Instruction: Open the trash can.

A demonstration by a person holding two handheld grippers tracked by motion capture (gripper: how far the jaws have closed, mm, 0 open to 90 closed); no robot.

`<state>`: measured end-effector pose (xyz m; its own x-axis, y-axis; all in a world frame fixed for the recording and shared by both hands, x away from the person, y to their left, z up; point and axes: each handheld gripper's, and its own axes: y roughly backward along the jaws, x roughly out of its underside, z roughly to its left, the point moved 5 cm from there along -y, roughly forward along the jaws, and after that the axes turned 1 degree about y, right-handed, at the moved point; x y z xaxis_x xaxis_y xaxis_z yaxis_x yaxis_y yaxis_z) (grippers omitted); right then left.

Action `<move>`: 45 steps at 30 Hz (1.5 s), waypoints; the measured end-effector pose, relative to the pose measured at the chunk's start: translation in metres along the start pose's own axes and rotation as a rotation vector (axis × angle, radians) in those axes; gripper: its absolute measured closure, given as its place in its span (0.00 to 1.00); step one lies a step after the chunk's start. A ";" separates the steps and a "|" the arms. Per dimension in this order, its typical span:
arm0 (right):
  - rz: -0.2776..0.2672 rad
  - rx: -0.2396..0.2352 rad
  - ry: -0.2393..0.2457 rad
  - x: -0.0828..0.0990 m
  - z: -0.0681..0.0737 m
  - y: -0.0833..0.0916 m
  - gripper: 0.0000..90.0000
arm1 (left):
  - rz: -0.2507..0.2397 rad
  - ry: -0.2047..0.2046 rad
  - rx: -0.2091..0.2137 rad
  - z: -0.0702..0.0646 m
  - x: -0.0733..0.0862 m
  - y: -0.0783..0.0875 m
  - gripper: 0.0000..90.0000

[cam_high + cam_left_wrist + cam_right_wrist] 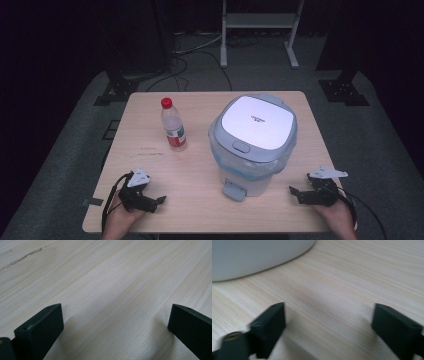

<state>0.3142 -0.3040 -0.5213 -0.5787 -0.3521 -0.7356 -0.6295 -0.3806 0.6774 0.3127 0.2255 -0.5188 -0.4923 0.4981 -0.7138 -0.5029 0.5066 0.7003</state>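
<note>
While both sets of jaws stand wide apart with nothing between them, each looks down on bare wood. In the left gripper view the two black jaws sit far from each other over the pale table (112,290), and a thin dark scratch runs across the wood at the top left. In the right gripper view the jaws are just as wide, and the white round side of the bin (254,257) curves across the top left — near, but not touching them.

From the high view, the left gripper (161,199) rests low at the near left edge of the table, held in a hand (119,216). The right gripper (293,191) sits at the near right edge in the other hand (337,214), pointing toward the bin (255,140).

That bin stands right of the table's middle, its grey-blue lid shut and a clear bag peeking out under the rim. A small foot pedal sticks out at its front. A water bottle (173,125) with a red cap stands upright to its left — well apart from both grippers.
</note>
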 end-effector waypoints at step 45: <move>-0.113 -0.254 0.062 -0.013 0.075 0.028 1.00 | 0.000 0.003 -0.002 0.000 0.000 0.000 0.00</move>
<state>0.2654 -0.2464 -0.4933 -0.4742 -0.3439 -0.8105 -0.5336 -0.6200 0.5753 0.3129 0.2256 -0.5188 -0.4941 0.4959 -0.7141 -0.5045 0.5054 0.7000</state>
